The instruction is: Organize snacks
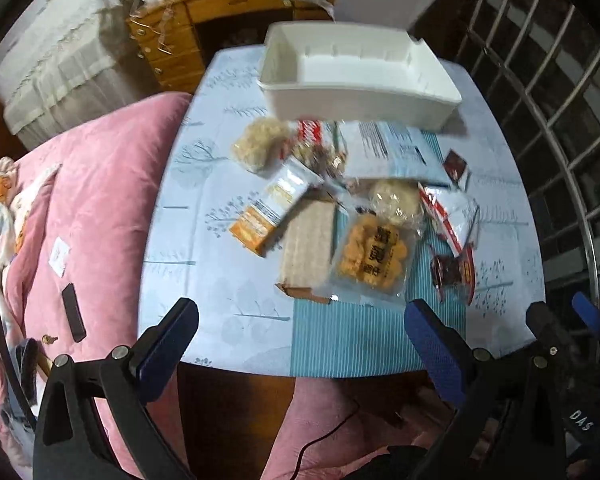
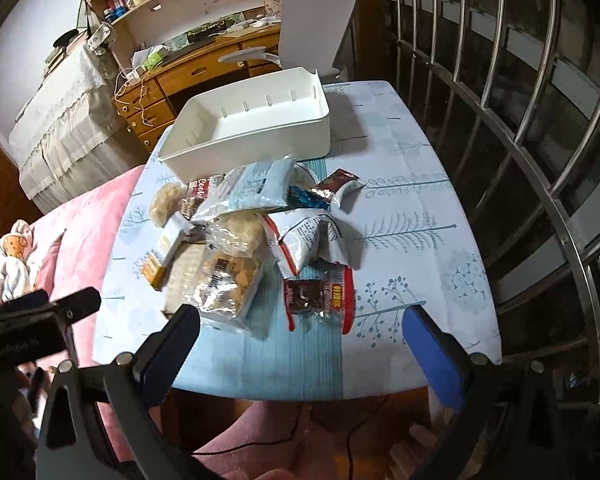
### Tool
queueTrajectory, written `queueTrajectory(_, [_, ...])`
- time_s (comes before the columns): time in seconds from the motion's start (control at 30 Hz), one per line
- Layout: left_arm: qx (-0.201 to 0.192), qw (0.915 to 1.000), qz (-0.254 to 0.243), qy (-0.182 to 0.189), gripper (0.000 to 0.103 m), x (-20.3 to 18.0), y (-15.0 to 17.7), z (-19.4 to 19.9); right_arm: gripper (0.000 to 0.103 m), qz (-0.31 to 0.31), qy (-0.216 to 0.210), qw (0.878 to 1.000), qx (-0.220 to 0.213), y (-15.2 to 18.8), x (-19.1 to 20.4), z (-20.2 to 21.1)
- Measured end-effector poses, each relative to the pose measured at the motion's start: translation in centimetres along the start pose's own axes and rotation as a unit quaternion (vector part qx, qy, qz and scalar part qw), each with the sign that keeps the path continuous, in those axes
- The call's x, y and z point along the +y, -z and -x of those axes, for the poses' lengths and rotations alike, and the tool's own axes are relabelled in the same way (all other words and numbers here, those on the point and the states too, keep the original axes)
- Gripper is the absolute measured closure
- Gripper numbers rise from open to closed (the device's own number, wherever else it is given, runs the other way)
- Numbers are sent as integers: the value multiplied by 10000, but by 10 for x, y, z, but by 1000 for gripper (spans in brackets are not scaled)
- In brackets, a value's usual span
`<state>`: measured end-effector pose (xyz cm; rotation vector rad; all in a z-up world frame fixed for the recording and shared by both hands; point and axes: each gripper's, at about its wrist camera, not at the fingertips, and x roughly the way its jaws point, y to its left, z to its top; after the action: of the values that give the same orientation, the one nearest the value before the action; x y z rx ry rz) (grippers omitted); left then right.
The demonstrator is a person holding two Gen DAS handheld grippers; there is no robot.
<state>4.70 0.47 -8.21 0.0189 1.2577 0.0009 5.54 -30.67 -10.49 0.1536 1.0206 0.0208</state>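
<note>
A pile of snack packets lies on the small table (image 1: 220,312) (image 2: 420,240): an orange biscuit pack (image 1: 374,256) (image 2: 228,280), an orange-white box (image 1: 272,208), a wafer pack (image 1: 310,246), a pale blue bag (image 1: 388,150) (image 2: 256,190), a dark red packet (image 1: 454,272) (image 2: 320,294) and round rice cakes (image 1: 260,144) (image 2: 164,200). An empty white bin (image 1: 360,76) (image 2: 252,128) stands behind the pile. My left gripper (image 1: 302,332) is open and empty above the table's near edge. My right gripper (image 2: 300,340) is open and empty too; it also shows in the left wrist view (image 1: 560,320).
A pink quilted bed (image 1: 92,200) (image 2: 80,216) lies left of the table, with a black remote (image 1: 74,312) on it. A metal window grille (image 1: 560,120) (image 2: 520,120) runs along the right. A wooden desk (image 2: 188,76) and a white chair (image 2: 316,12) stand behind.
</note>
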Motion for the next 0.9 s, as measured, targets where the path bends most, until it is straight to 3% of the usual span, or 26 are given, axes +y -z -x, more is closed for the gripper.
queueTrajectory(0.33, [580, 9968, -455, 320, 1, -28, -24, -54, 2, 333, 320, 9975, -526, 16, -12, -39])
queueTrajectory(0.6, [1238, 9876, -875, 413, 1, -52, -39, -103, 2, 615, 277, 9952, -710, 27, -6, -71])
queueTrajectory(0.9, [1976, 9723, -1223, 230, 2, -76, -52, -154, 6, 761, 341, 9954, -470, 34, 3, -115])
